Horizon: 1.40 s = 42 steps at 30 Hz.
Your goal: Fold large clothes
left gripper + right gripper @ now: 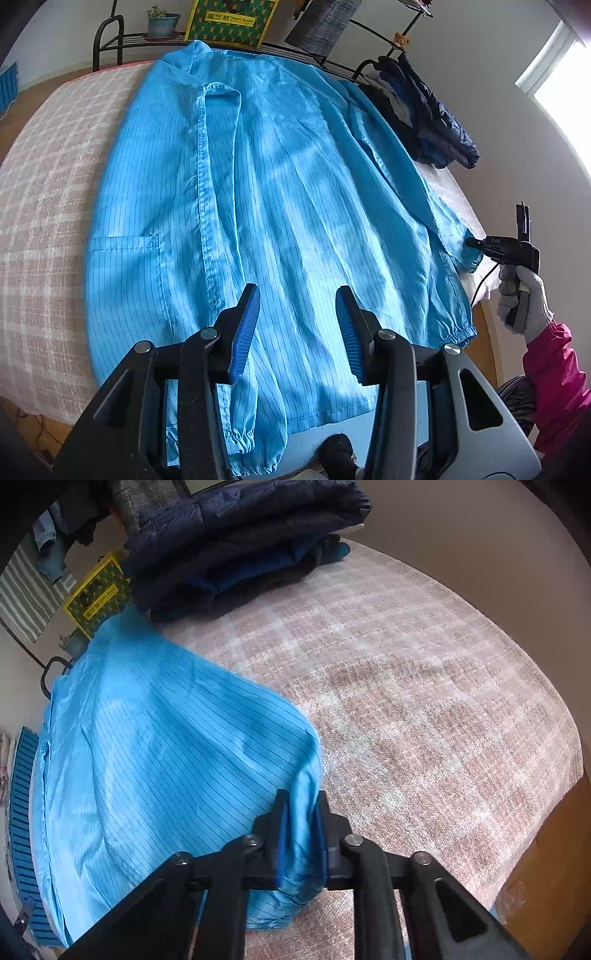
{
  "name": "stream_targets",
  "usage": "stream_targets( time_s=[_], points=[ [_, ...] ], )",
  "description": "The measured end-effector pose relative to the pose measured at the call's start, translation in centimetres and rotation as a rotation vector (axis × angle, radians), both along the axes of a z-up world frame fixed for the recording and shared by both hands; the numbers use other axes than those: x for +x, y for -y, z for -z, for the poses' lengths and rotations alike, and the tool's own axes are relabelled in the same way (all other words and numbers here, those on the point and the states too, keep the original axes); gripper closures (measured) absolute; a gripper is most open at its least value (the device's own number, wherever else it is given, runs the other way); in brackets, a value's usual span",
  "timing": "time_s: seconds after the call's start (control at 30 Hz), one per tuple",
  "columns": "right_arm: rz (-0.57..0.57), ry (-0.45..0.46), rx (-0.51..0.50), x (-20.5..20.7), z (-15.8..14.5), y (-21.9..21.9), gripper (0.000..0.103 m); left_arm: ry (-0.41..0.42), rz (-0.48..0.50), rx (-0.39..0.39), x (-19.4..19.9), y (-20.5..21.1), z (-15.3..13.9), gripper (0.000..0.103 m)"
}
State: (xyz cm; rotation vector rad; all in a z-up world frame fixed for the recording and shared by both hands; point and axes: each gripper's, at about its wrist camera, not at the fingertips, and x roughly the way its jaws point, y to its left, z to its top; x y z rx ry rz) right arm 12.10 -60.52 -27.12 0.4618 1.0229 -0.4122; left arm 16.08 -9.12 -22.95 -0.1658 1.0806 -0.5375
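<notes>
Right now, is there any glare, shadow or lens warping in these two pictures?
Left wrist view: the window is blown out white, soft shadows streak the blue coat, and the bed edge bows from fisheye warping. Right wrist view: even light, no glare, a dim shadow patch on the bed, dark rounded corners.

left wrist cam looks down the blue coat from its near hem; right wrist cam sits close at its right edge; both share it

A bright blue coat with thin dark pinstripes lies on a pink-and-white checked cloth, beside what appears to be navy folded clothing.
</notes>
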Motion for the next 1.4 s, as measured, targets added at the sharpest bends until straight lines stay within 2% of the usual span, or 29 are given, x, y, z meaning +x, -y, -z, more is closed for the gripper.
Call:
stream_targets(
  time_s=[0.13,0.23,0.37,0.53,0.63,0.83,0.9,0.97,1.03,1.1,1.17,1.2,1.4],
  points=[
    [0.103,0.118,-0.269,-2.2,-6.5,-0.3,0.103,0.002,0.003,-0.008,-0.1,-0.1,-0.2,0.06],
    [0.097,0.252,-0.35,-3.8,-10.7,-2.3,0.103,0.007,0.013,-0.004,-0.1,0.1,-0.2,0.06],
    [-0.074,0.325,-0.39,-3.3,-12.7,-7.9,0.103,0.004,0.007,-0.003,0.1,0.1,-0.1,0.06],
    [-0.416,0.345,-0.43,-1.8,-11.7,-17.9,0.103,0.011,-0.018,0.0,0.4,-0.6,-0.2,0.06],
    [-0.62,0.299,-0.355,-1.2,-9.1,-23.4,0.103,0.008,-0.047,-0.003,0.7,-1.3,-0.2,0.06],
    [-0.998,0.094,-0.219,-2.0,-1.2,-31.4,0.103,0.004,-0.085,-0.005,0.9,-2.8,0.0,0.06],
    [-1.117,0.024,-0.206,-2.7,1.0,-33.1,0.103,-0.008,-0.091,-0.012,0.9,-3.2,0.3,0.06],
    [-1.202,-0.027,-0.24,-3.8,2.4,-34.3,0.102,-0.029,-0.1,-0.021,0.9,-3.3,0.8,0.06],
    [-1.223,-0.03,-0.237,-4.5,2.5,-34.7,0.094,-0.057,-0.097,-0.037,0.8,-3.1,1.4,0.06],
    [-1.217,-0.007,-0.172,-4.4,1.6,-34.1,0.092,-0.071,-0.089,-0.048,0.7,-2.6,1.8,0.06],
    [-1.203,0.015,-0.119,-4.0,0.6,-33.3,0.079,-0.083,-0.075,-0.055,0.4,-1.9,2.1,0.06],
    [-1.191,0.03,-0.094,-3.9,0.1,-32.8,0.069,-0.092,-0.066,-0.062,0.3,-1.4,2.2,0.06],
    [-1.117,0.174,0.082,-3.3,-4.7,-28.5,0.066,-0.137,-0.024,-0.091,0.4,1.3,2.9,0.06]
  ],
)
